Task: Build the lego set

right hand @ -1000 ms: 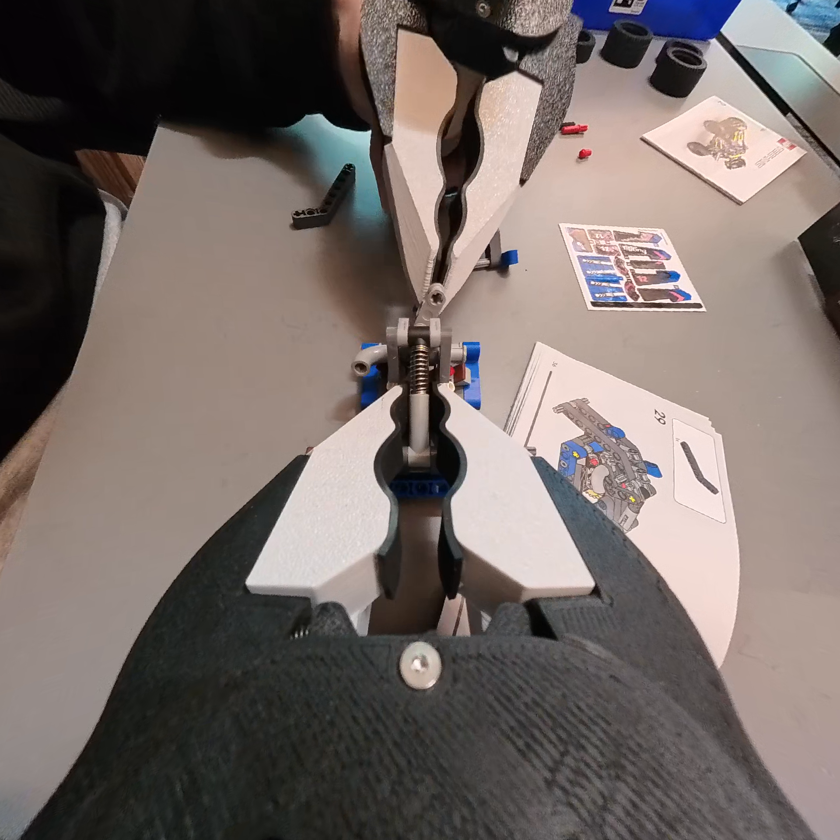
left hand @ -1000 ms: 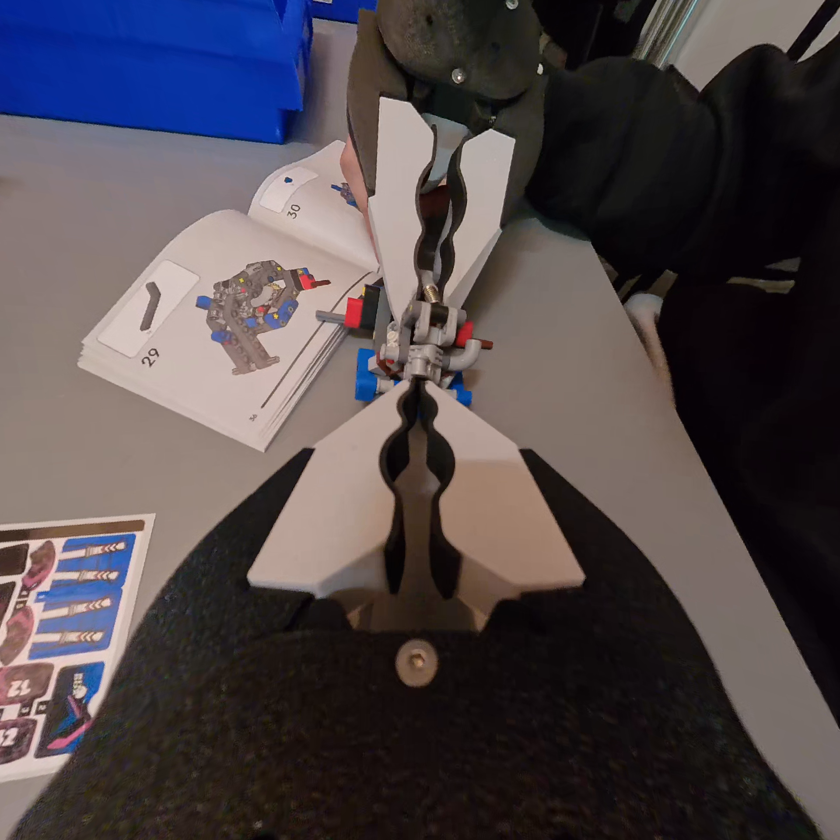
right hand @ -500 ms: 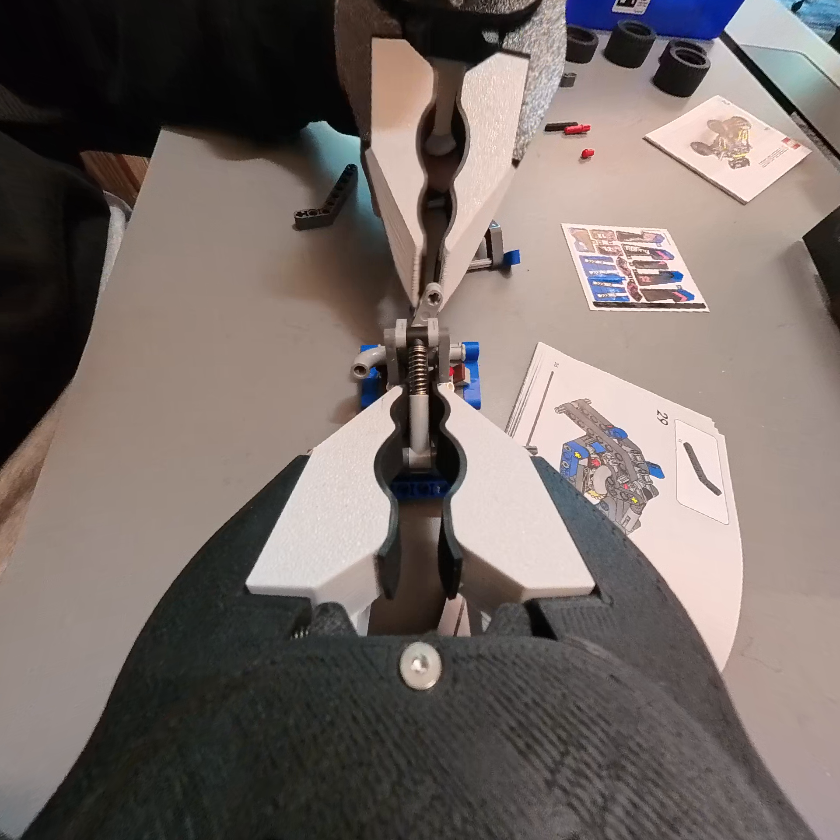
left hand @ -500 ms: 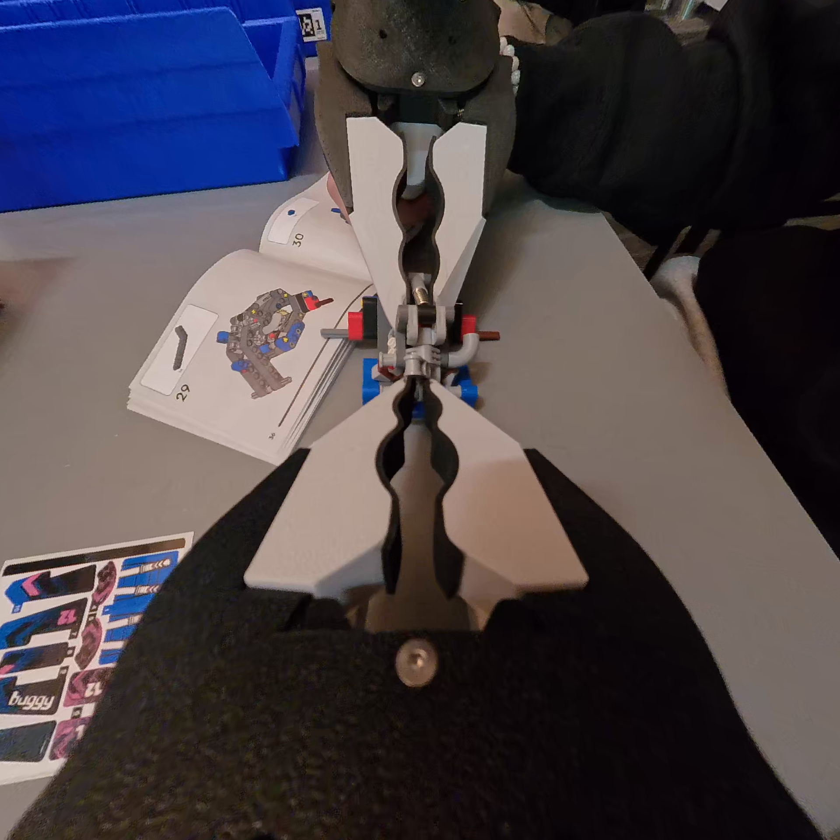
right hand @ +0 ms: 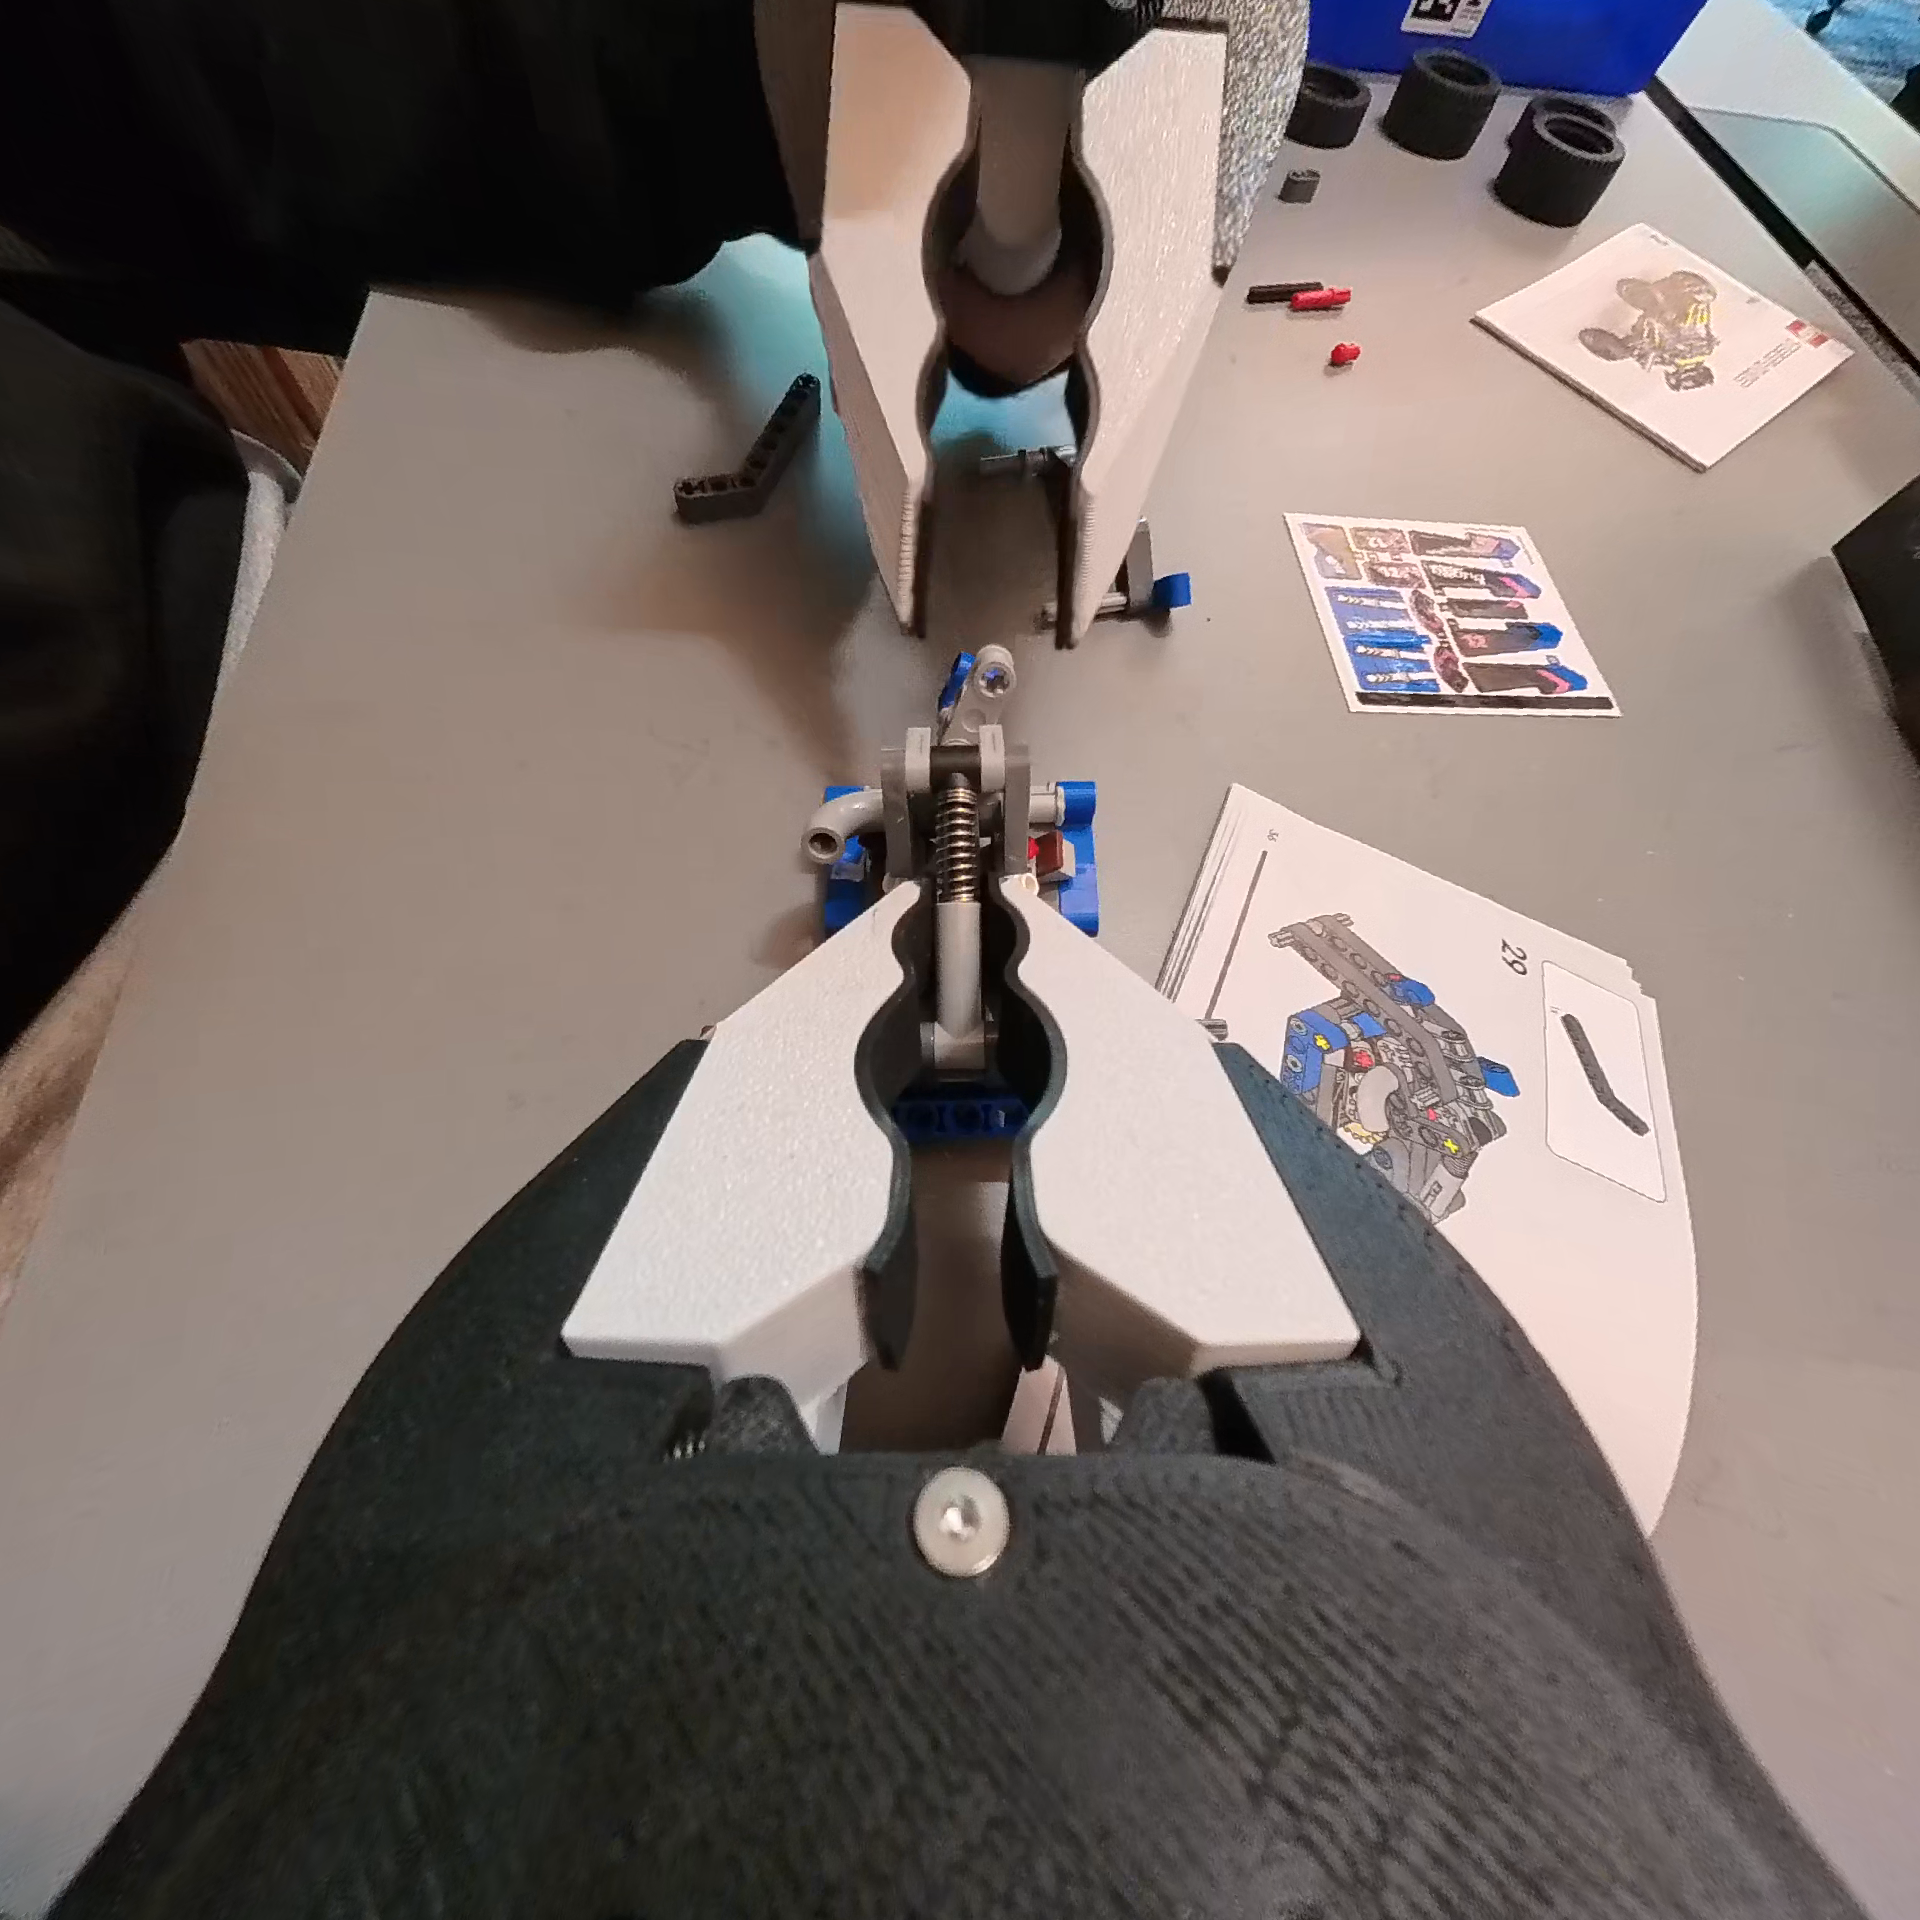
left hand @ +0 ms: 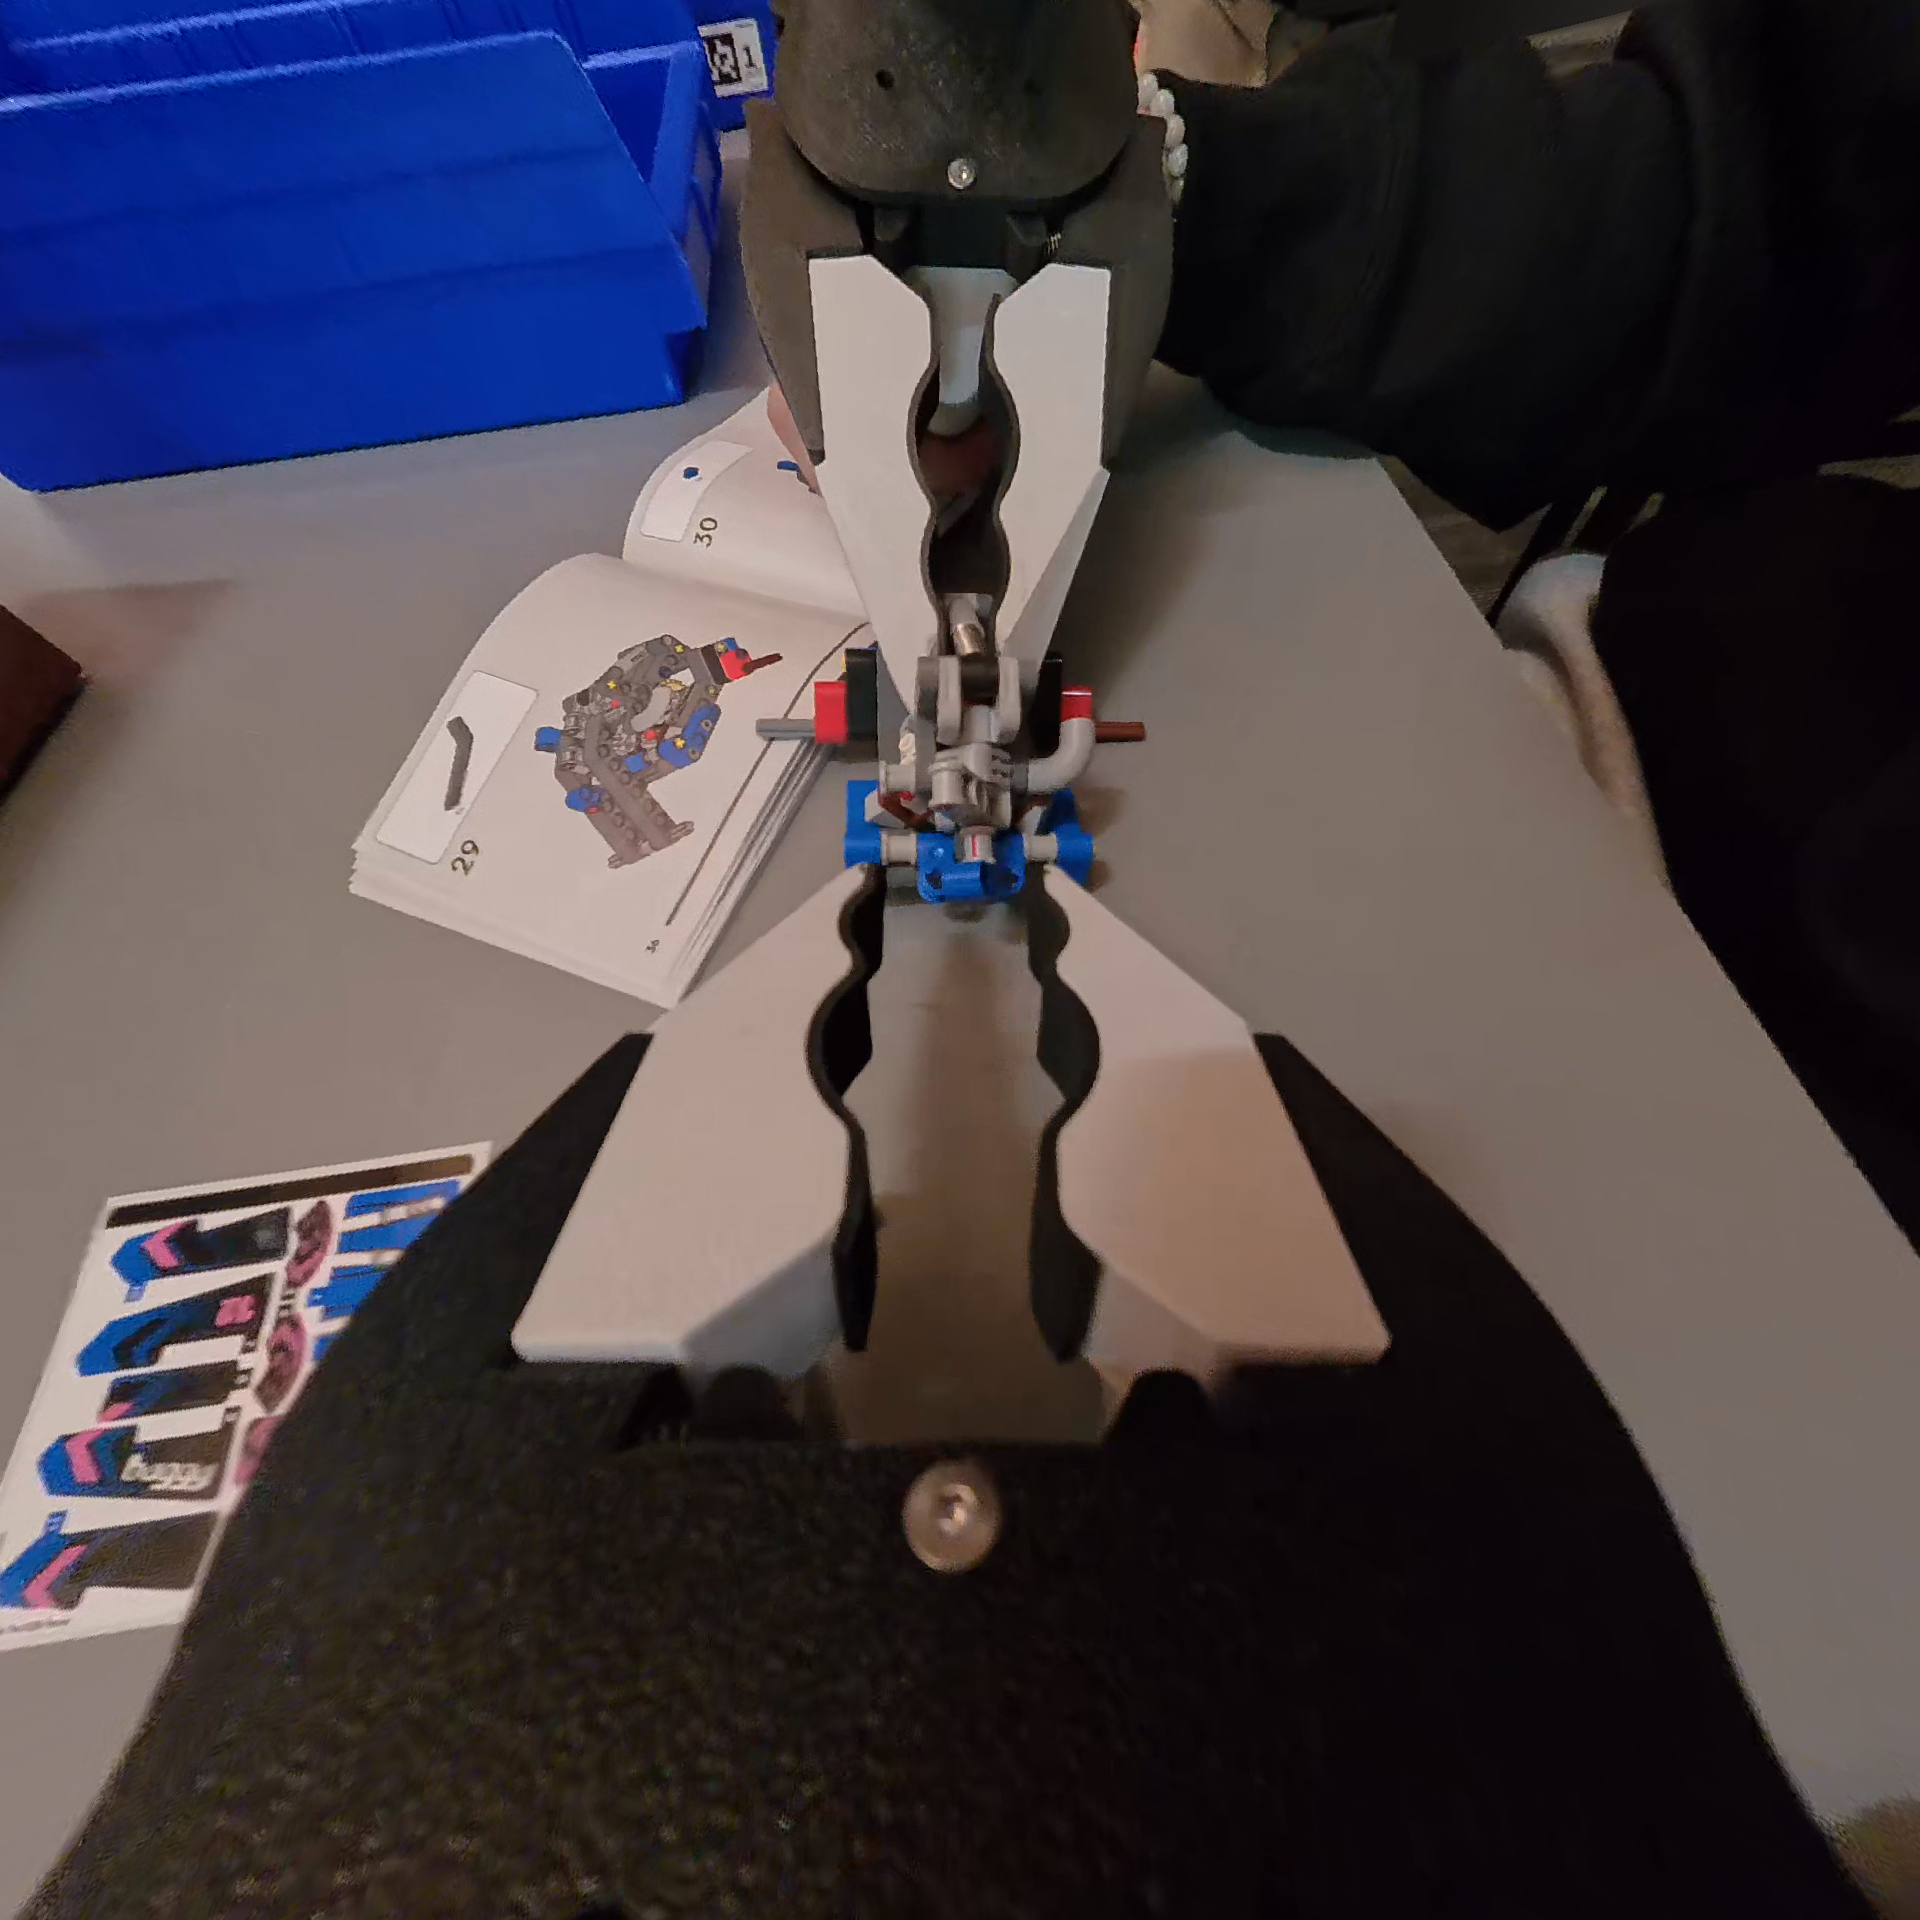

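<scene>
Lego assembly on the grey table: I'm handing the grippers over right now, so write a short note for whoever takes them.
Left gripper: open, holding nothing, tips just clear of the assembly.
Right gripper: shut on the assembly at its spring strut; the blue base seems to rest on the table.
Loose: bent grey beam, red pins, tyres, sticker sheet.
Done: core partly built.
Left: probably the bent beam next, since the open booklet pictures it; then tyres and stickers.
</scene>
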A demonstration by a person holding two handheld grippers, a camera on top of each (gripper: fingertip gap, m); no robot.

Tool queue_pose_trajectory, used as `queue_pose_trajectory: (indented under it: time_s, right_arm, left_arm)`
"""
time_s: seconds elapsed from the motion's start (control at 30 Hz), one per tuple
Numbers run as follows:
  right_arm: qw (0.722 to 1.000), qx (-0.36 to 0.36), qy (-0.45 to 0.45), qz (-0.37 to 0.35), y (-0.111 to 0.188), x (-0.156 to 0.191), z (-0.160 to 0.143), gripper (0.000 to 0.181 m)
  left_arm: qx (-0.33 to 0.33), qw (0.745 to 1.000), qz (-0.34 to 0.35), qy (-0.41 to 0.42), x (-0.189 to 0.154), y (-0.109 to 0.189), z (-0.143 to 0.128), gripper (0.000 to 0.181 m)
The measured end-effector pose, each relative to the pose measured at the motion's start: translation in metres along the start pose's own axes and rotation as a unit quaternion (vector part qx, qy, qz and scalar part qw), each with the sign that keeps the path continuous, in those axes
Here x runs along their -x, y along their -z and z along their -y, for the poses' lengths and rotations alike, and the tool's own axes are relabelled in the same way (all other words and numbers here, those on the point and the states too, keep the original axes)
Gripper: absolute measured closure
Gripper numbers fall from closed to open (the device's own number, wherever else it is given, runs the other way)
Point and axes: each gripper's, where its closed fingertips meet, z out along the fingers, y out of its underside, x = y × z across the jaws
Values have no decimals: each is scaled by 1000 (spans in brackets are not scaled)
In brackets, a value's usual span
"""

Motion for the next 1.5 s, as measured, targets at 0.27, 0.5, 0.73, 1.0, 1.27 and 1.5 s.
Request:
queue_pose_trajectory:
  time_s: [0.27, 0.5, 0.73, 1.0, 1.27, 1.5]
  right_arm:
    - [1000, -1, 0, 0, 0, 0, 0, 175]
    - [1000, -2, 2, 9, 1, 2, 0, 175]
    - [1000, -3, 3, 20, 1, 5, 1, 175]
    - [1000, -3, 3, 23, 1, 6, 1, 175]
    - [1000, -3, 3, 24, 1, 6, 1, 175]
    - [1000, -3, 5, 24, 1, 7, 1, 175]
  left_arm:
    - [73, 997, 8, 10, -3, -9, -25, 156]
    - [93, 995, 27, 11, -1, -12, -31, 163]
    - [86, 995, 20, -35, -11, -18, -24, 156]
    - [58, 998, 21, -3, -11, -20, -13, 159]
    - [58, 998, 30, 15, -9, -22, -12, 162]
    - [67, 997, 37, 9, -10, -24, -14, 162]
